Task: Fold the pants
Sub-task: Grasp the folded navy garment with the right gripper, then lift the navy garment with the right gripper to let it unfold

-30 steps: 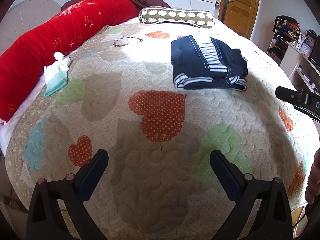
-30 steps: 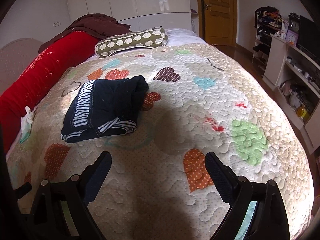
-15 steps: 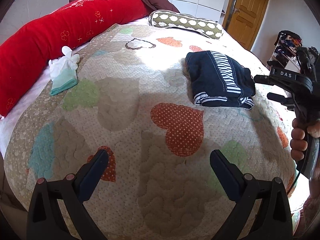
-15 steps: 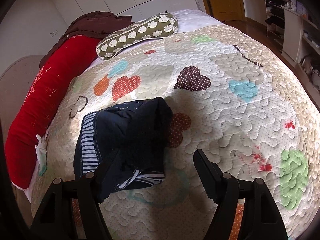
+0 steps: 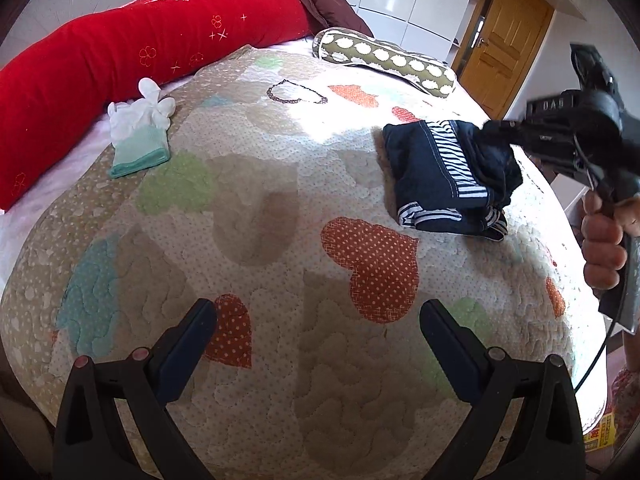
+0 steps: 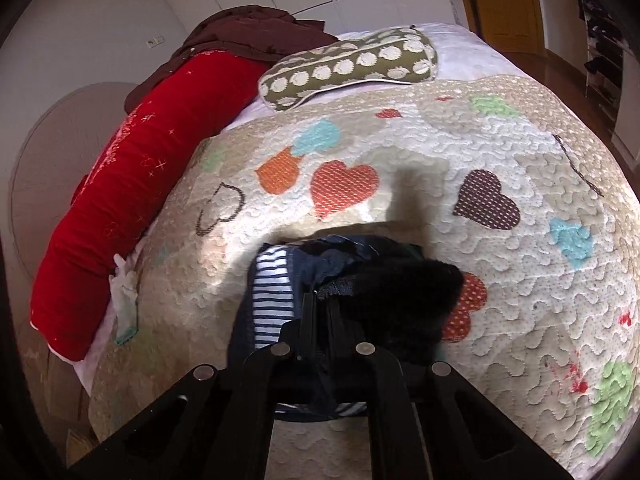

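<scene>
With the right tongs (image 6: 320,300) pinched on the pants (image 5: 440,176) beside the orange heart (image 5: 372,268), the grip is best kept firm while the spread left tongs (image 5: 316,332) are brought to a free edge.

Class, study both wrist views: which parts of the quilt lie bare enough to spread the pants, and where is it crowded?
Bare quilt stretches between the white glove and the navy pants, down to the open left gripper. Crowded: the right gripper is clamped on the pants; the red bolster and dotted pillow line the far edges.
</scene>
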`<state>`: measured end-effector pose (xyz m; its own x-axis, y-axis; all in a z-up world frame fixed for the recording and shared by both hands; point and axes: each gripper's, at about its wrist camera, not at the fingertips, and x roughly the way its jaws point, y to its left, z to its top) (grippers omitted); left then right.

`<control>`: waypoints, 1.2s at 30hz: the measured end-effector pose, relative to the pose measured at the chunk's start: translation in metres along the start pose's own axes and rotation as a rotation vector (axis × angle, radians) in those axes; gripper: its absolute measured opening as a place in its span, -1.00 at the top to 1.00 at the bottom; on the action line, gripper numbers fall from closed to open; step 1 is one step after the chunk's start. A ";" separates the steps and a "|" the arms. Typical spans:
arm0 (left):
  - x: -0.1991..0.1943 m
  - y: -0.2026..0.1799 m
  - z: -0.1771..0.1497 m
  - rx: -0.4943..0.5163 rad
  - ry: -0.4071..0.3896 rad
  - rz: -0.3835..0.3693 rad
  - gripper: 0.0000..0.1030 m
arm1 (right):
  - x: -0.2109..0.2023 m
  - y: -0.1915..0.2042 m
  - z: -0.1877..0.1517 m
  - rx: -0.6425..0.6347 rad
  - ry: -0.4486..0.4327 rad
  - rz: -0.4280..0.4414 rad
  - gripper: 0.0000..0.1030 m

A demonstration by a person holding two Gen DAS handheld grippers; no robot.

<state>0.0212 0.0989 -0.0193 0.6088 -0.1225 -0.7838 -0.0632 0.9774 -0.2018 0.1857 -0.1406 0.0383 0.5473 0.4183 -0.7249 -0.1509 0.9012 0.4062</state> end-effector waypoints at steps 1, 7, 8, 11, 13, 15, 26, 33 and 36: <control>0.000 0.002 -0.001 -0.011 0.002 -0.003 -0.97 | 0.002 0.019 0.003 -0.017 0.009 0.046 0.90; -0.003 0.020 -0.007 -0.066 0.014 0.000 -0.97 | 0.046 0.160 -0.018 -0.212 0.221 0.409 0.80; -0.003 0.024 -0.008 -0.075 0.018 0.000 -0.97 | 0.058 0.184 -0.030 -0.267 0.290 0.464 0.79; -0.004 0.031 -0.012 -0.077 0.029 0.014 -0.97 | 0.072 0.234 -0.067 -0.463 0.341 0.399 0.17; -0.009 0.034 -0.015 -0.073 0.015 0.019 -0.97 | 0.058 0.235 -0.074 -0.490 0.277 0.409 0.16; -0.013 0.039 -0.017 -0.075 0.003 0.006 -0.97 | 0.038 0.213 -0.066 -0.457 0.199 0.395 0.09; 0.000 0.071 0.015 -0.217 -0.001 -0.050 -0.97 | 0.036 0.052 -0.041 -0.355 0.066 -0.212 -0.26; -0.003 0.067 0.018 -0.205 0.005 -0.031 -0.97 | 0.077 0.017 -0.044 -0.243 0.095 -0.271 0.56; 0.002 0.067 0.022 -0.214 0.017 -0.036 -0.97 | 0.038 -0.013 -0.035 -0.105 0.014 -0.198 0.64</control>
<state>0.0355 0.1681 -0.0213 0.6004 -0.1612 -0.7833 -0.2095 0.9135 -0.3487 0.1799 -0.1328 -0.0143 0.5629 0.2334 -0.7929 -0.1270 0.9723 0.1961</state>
